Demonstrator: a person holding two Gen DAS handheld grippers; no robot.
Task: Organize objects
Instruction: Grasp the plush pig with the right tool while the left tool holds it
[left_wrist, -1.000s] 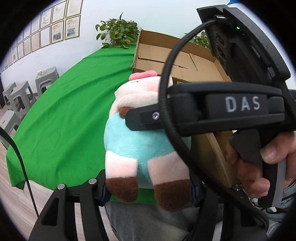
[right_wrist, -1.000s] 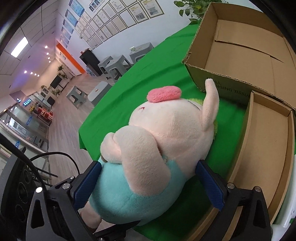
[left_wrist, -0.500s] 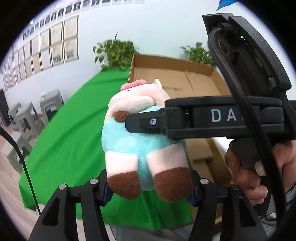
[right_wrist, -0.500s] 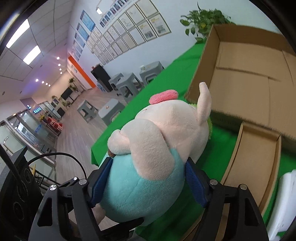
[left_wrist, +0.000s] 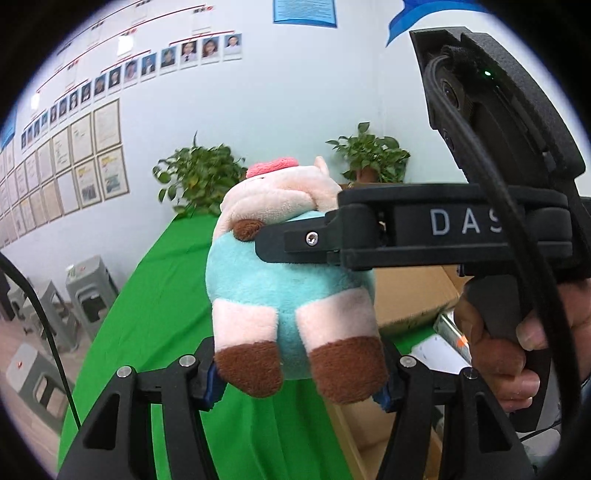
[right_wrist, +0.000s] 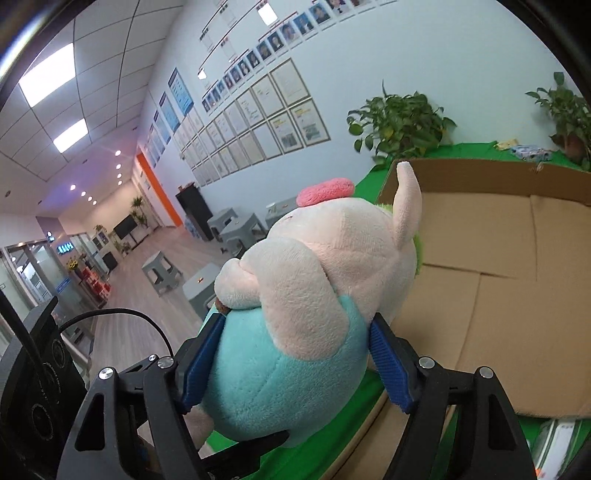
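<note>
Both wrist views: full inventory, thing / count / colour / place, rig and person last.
plush pig: 1, pink with teal body and brown feet, held in the air by both grippers
cardboard box: 1, brown, open, on the cloth behind the pig
green cloth: 1, covers the table
potted plants: 2, green, at the table's far edge
stools: several, grey, on the floor
framed sheets: many, on the wall
left gripper: black, blue pads, shut on the pig's legs
right gripper: black, blue pads, shut on its body
hand: 1, on the right gripper's handle

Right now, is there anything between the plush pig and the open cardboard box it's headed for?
Nothing visible. Both grippers clamp the plush pig above the green tablecloth, and the cardboard box lies open just beyond it, its visible floor bare.
</note>
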